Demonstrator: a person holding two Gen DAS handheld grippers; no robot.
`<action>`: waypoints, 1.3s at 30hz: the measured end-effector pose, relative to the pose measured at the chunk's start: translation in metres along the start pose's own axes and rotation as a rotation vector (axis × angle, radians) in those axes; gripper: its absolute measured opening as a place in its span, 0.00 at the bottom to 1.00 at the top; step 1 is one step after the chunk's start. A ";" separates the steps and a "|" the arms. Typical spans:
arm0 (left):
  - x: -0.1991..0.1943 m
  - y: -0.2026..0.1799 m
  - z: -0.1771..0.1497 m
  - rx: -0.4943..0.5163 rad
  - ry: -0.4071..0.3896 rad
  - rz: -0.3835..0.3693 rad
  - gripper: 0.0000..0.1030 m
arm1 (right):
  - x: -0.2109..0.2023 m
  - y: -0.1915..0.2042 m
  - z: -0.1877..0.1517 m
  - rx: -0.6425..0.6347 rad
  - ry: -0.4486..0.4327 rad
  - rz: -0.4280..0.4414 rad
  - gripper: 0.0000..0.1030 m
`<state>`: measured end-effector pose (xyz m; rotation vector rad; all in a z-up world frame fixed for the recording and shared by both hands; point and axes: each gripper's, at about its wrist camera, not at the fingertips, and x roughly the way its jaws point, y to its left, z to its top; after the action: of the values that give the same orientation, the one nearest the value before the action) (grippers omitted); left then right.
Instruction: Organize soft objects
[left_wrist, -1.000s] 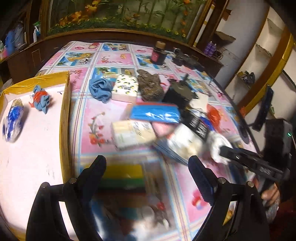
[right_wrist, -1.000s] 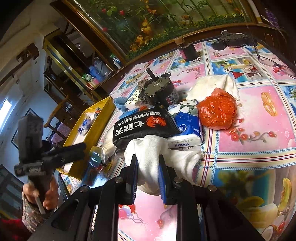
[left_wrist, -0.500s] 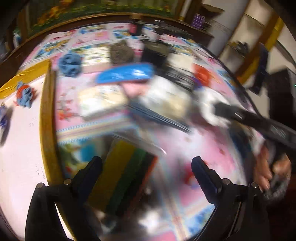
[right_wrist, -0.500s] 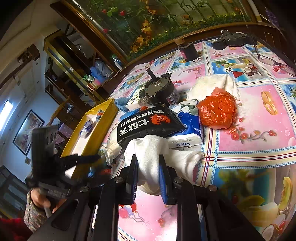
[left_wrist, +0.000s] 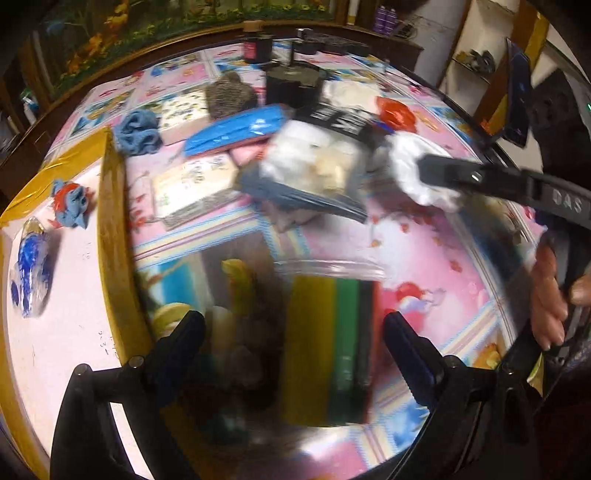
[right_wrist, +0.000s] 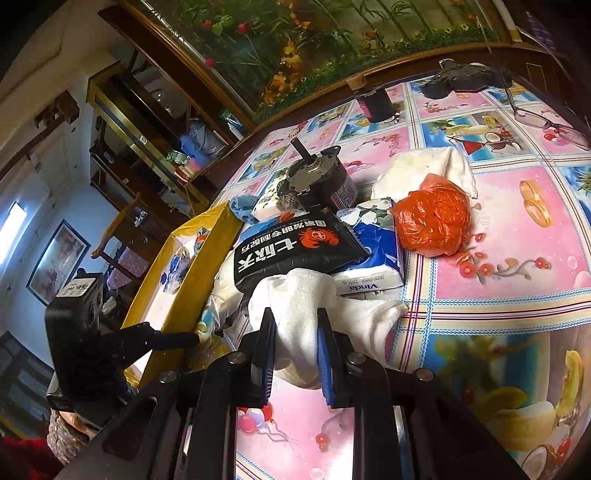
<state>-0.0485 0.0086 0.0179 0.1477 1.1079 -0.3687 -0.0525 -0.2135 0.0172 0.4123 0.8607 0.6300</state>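
The right claw (right_wrist: 294, 354) is closed tight on a white cloth (right_wrist: 314, 295), and its two blue pads pinch a fold of it. The cloth lies on the table (right_wrist: 517, 229), which has a pink and blue picture cover. Just behind the cloth sits a black packet (right_wrist: 291, 251) with white letters and a red crab on it. Beside the packet is a blue and white tissue pack (right_wrist: 373, 258). An orange plastic bag (right_wrist: 432, 221), scrunched into a ball, rests near the tissue pack. The left claw (left_wrist: 293, 345) is wide open with nothing gripped between its fingers. It hangs over a clear bag of yellow and green sponges (left_wrist: 328, 347), which looks blurry. To the left of that stands a tray with a yellow rim (left_wrist: 110, 221). Inside the tray lie a small blue and red cloth (left_wrist: 70, 203) and a clear bag with blue bits (left_wrist: 31, 269). Farther back on the table are a blue rag (left_wrist: 138, 131) and a long blue packet (left_wrist: 236, 127).
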 end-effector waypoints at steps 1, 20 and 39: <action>-0.001 0.010 0.001 -0.027 -0.010 0.013 0.93 | 0.000 0.000 0.000 0.000 0.000 0.001 0.21; 0.000 0.016 -0.011 -0.291 0.048 0.052 0.94 | 0.001 0.000 -0.001 -0.002 0.002 0.001 0.22; -0.005 -0.006 -0.010 -0.225 -0.227 0.114 0.37 | -0.004 0.026 -0.006 -0.134 -0.032 0.034 0.22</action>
<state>-0.0609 0.0068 0.0182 -0.0301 0.9051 -0.1523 -0.0686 -0.1959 0.0308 0.3152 0.7777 0.7063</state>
